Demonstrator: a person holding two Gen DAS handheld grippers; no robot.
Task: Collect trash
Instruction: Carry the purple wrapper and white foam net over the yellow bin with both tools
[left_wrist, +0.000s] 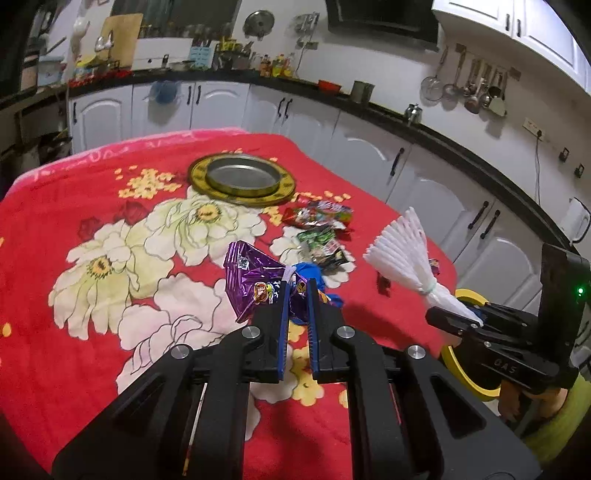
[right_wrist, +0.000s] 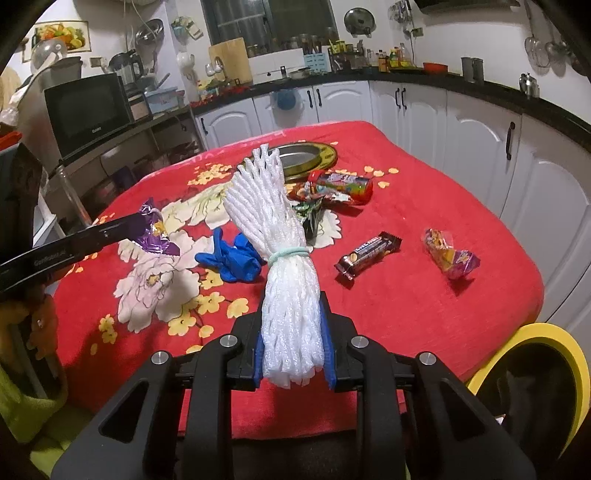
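Red flowered blanket covers the table, its near right edge running just above the yellow bin. Right gripper clamps tight on the white foam net, raised beside that bin. Left gripper pinches the purple wrapper. Farther off lie a blue glove and a chocolate bar.

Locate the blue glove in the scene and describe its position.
In the right wrist view the blue glove lies on the red blanket, left of the white foam net and right of the purple wrapper.
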